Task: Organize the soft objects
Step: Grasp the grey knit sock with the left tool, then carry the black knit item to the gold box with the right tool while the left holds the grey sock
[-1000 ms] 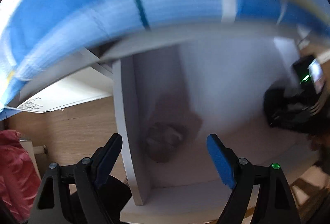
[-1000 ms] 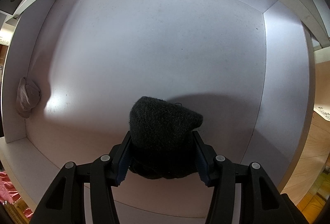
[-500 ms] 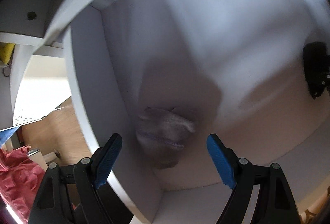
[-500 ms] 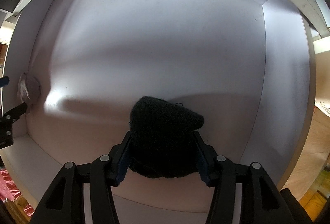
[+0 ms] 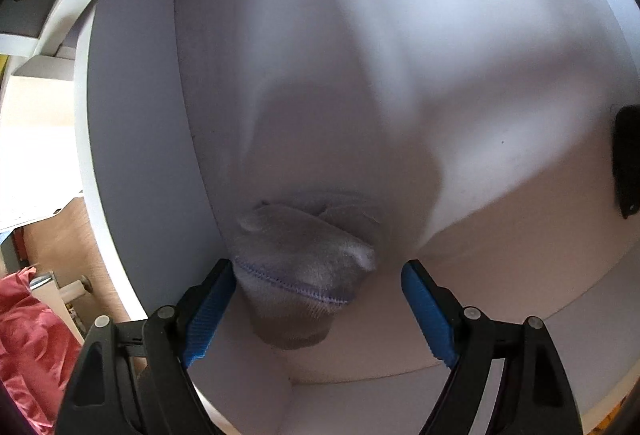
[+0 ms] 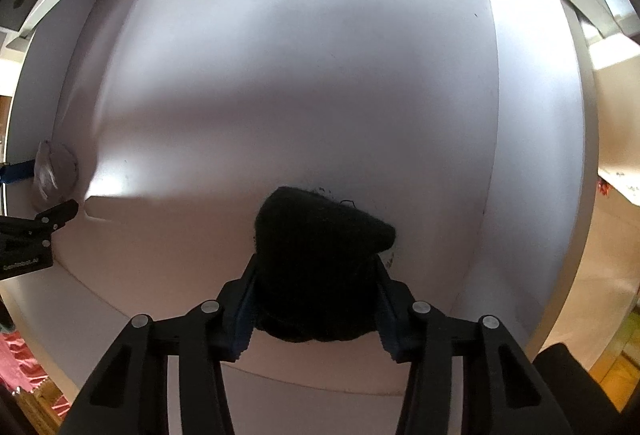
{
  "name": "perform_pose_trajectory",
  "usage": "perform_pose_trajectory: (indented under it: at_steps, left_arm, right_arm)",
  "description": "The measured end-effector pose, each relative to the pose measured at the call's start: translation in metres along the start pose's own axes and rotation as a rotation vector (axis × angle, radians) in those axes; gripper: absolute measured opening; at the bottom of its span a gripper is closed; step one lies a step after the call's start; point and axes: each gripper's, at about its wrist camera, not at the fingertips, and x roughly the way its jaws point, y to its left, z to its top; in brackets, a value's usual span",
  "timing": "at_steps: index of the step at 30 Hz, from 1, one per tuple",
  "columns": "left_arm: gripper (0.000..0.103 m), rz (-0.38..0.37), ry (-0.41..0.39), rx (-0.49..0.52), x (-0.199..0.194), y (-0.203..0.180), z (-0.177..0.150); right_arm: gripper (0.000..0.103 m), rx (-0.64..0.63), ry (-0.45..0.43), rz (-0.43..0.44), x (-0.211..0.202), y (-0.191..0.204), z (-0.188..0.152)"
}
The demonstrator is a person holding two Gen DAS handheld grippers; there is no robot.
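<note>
L gripper (image 5: 316, 309) has been dropped into the white compartment (image 5: 400, 55) since a sec ago: blurred blue shelf edge gone from L wrist view, grey sock bundle (image 5: 304, 267) now framed between the blue pads. Jaws are held wide apart; L pad looks to be touching or just beside the bundle's edge, R pad clearly apart from it. Nothing clamped yet.

R gripper (image 6: 316, 299): jaws have just been closing, black knit item (image 6: 320, 247) between them, pads pressed into both sides. Clamped on it. Hand otherwise kept in place vs earlier frames, item kept low near the compartment floor, right of centre.

Meaning, as judged: L side is set up for a pick of the grey bundle; R grip is being firmed up, so a lift or reposition of the black item seems likely rather than a release.

Grey bundle: pale fuzzy knit, folded/rolled, purple-blue stitched seam across the front, tucked into the L corner against the side wall. In R wrist view it's seen far L w/ the L gripper tip beside it. Black item: dense dark knit, lumpy, detail lost in shadow.
</note>
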Motion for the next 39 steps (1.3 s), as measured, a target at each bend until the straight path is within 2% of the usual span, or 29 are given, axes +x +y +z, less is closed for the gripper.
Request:
perform_pose_trajectory:
  at_steps: [2,3,5,7,9,10,12,16,19,20,24,29,32,33,39]
  left_arm:
    - [0.083,-0.031,-0.008,-0.025,0.000,0.013,0.000]
    - [0.079,-0.054,-0.014,-0.036,-0.002,0.016,0.000]
    - [0.073,-0.147,-0.023,-0.072,0.000,0.030,0.001]
    - [0.074,-0.254,-0.043,-0.117,-0.004,0.034,0.001]
    - [0.074,-0.289,-0.059,-0.156,-0.007,0.038,0.001]
    - [0.075,-0.283,-0.064,-0.159,-0.008,0.039,0.001]
    - [0.083,-0.226,-0.075,-0.150,-0.008,0.038,0.000]
    - [0.083,-0.198,-0.050,-0.130,-0.001,0.033,-0.002]
    - [0.078,-0.163,-0.040,-0.103,0.007,0.026,-0.003]
    - [0.073,-0.158,-0.033,-0.098,0.011,0.024,-0.005]
    - [0.066,-0.167,-0.035,-0.088,0.013,0.019,-0.005]
    - [0.065,-0.168,-0.040,-0.093,0.013,0.023,-0.011]
    - [0.063,-0.167,-0.043,-0.096,0.012,0.017,-0.016]
    - [0.062,-0.165,-0.044,-0.097,0.006,0.004,-0.015]
    - [0.062,-0.165,-0.043,-0.104,-0.002,0.012,-0.019]
  right_arm:
    - [0.050,0.027,0.004,0.014,0.001,-0.004,0.002]
    - [0.050,0.039,0.006,0.022,0.001,-0.005,0.003]
    - [0.050,0.049,0.008,0.029,0.001,-0.007,0.007]
    - [0.050,0.051,0.006,0.028,0.001,-0.008,0.013]
    - [0.050,0.052,0.005,0.029,0.001,-0.007,0.016]
    - [0.050,0.053,0.005,0.029,0.001,-0.007,0.018]
    - [0.050,0.053,0.005,0.031,0.001,-0.007,0.021]
    - [0.050,0.052,0.004,0.031,0.005,-0.011,0.019]
    - [0.050,0.045,0.003,0.019,0.006,-0.012,0.007]
    - [0.049,0.044,0.003,0.013,0.005,-0.012,0.008]
    - [0.046,0.053,-0.001,0.013,0.000,-0.008,0.003]
    - [0.044,0.061,-0.011,0.033,-0.015,-0.009,0.001]
    - [0.044,0.081,-0.017,0.068,-0.025,-0.011,-0.003]
    - [0.044,0.090,-0.018,0.080,-0.027,-0.012,-0.004]
    - [0.044,0.127,-0.018,0.132,-0.045,-0.019,-0.019]
